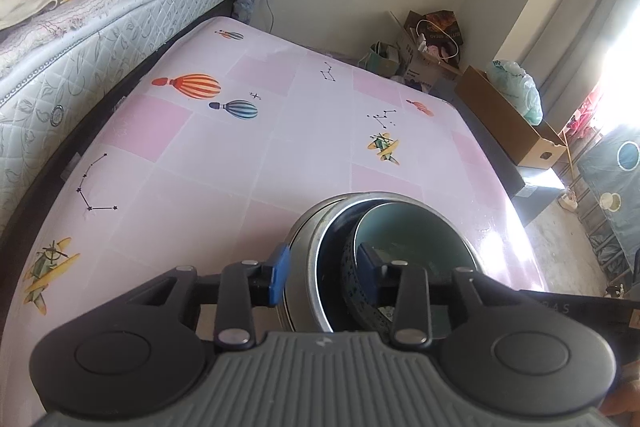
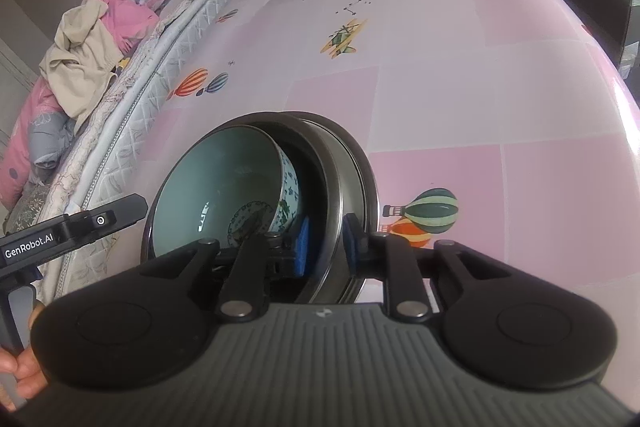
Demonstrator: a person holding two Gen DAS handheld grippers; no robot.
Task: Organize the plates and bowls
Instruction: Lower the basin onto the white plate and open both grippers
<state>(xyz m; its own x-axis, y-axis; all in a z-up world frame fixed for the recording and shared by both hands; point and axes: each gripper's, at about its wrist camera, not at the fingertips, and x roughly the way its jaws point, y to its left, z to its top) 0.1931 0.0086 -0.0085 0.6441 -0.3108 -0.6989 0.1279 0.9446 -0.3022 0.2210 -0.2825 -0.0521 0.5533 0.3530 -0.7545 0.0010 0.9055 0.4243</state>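
Both hand-held grippers are straddling the nested stack's rim from opposite sides: the left hand-held gripper (image 1: 323, 273) is spanning the steel bowl (image 1: 304, 259) and patterned bowl (image 1: 416, 239) walls, jaws part-open. The right hand-held gripper (image 2: 326, 247) is closing narrowly on the steel rim alone, directly ahead, above the bench (image 2: 460, 87).

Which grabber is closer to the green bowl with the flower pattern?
Left. The left gripper has one finger inside the patterned green ceramic bowl; the right gripper clamps the round metal pan wall beside it.

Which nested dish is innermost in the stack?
The pale teal ceramic bowl with blue patterned outside, sitting inside the dark bowl, which sits in the stainless steel pan. The right hand-held gripper clamps the pan's rim.
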